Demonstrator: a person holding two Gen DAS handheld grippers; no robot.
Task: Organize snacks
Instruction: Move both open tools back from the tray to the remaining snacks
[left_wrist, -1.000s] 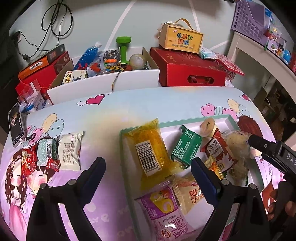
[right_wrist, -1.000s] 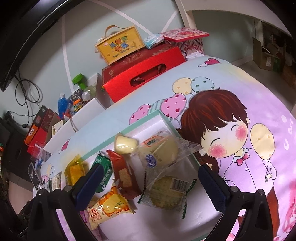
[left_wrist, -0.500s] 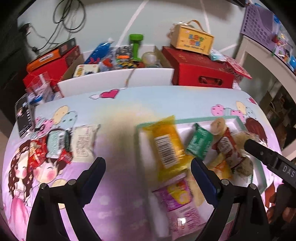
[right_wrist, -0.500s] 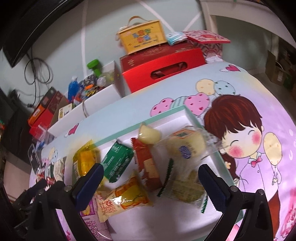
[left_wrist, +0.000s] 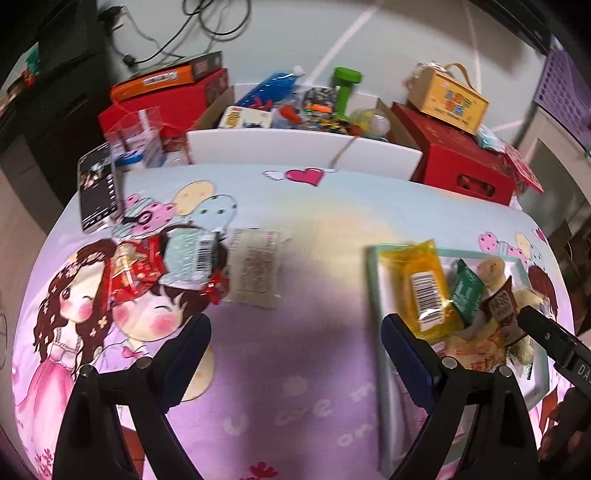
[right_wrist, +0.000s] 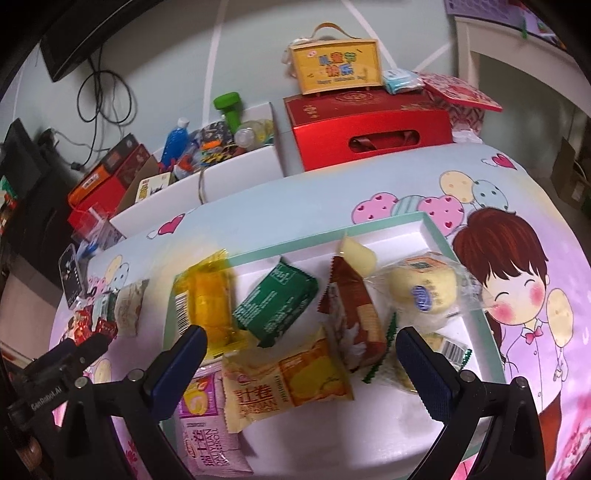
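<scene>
A white tray with a mint rim holds several snack packets: a yellow one, a green one, a brown-red one, a clear bun bag and an orange-yellow one. Three loose packets lie on the tablecloth to its left: a red one, a pale green one and a beige one. My left gripper is open and empty over bare cloth between the loose packets and the tray. My right gripper is open and empty over the tray.
A phone lies at the table's far left edge. Behind the table stand a white box of toys, red boxes and a yellow carry box.
My left gripper has swung left, off the tray and toward the loose packets. My right gripper has shifted left over the tray's middle. Both stay open.
</scene>
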